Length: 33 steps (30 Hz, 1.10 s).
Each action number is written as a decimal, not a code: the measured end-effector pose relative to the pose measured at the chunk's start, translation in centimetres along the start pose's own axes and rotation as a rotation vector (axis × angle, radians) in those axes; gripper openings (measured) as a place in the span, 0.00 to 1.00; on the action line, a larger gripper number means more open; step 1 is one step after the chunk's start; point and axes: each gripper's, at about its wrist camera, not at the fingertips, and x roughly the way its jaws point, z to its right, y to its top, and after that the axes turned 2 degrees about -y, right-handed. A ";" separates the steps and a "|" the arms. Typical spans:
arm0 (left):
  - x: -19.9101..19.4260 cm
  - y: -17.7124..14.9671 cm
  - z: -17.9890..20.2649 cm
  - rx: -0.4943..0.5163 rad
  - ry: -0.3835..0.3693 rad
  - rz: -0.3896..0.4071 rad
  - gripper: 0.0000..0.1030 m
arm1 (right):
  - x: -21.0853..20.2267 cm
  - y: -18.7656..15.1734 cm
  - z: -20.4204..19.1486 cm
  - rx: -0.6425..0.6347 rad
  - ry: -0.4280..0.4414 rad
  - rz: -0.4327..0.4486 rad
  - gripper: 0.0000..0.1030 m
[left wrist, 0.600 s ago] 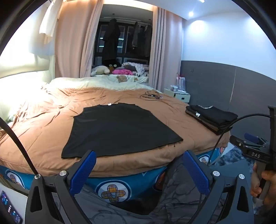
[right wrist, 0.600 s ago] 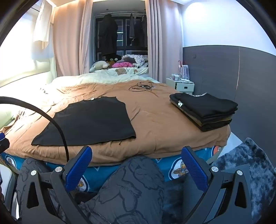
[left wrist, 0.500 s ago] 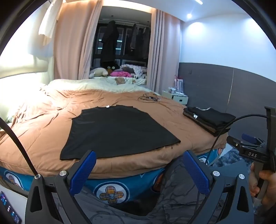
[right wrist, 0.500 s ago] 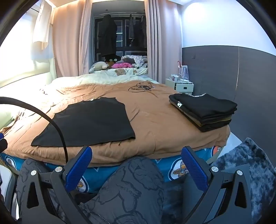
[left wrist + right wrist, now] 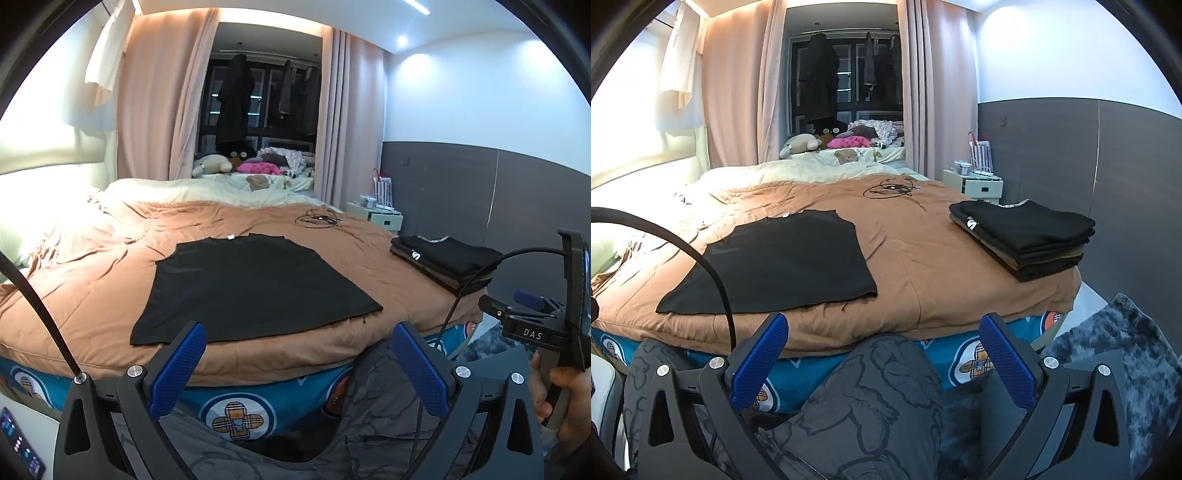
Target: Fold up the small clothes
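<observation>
A black shirt (image 5: 255,288) lies flat on the brown bedspread (image 5: 92,280), its hem near the bed's front edge; it also shows in the right wrist view (image 5: 783,262). A stack of folded dark clothes (image 5: 1027,236) sits at the bed's right corner, also seen in the left wrist view (image 5: 447,262). My left gripper (image 5: 299,365) is open and empty, held off the bed in front of the shirt's hem. My right gripper (image 5: 882,358) is open and empty, in front of the bed's edge between shirt and stack.
A tangle of black cable (image 5: 890,189) lies on the bed behind the shirt. Pillows and soft toys (image 5: 827,142) sit at the far end. A white bedside cabinet (image 5: 975,184) stands at the right wall. A grey rug (image 5: 1126,354) covers the floor at right. My knee (image 5: 871,406) is below the grippers.
The left gripper's view has tilted up slightly, so the bed sits a little lower in frame. The right gripper has barely moved. Both stay open.
</observation>
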 end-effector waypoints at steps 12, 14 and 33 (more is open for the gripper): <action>-0.5 -0.2 0.0 -0.007 -0.033 -0.001 0.99 | -0.1 -0.2 -0.2 -0.002 0.000 0.005 1.00; -0.5 -0.1 0.3 -0.005 -0.028 -0.001 0.99 | -0.1 -0.3 -0.2 0.000 0.000 0.005 1.00; -0.8 -0.2 -0.1 -0.011 -0.029 -0.001 0.99 | -0.2 -0.4 0.0 0.006 0.004 0.006 1.00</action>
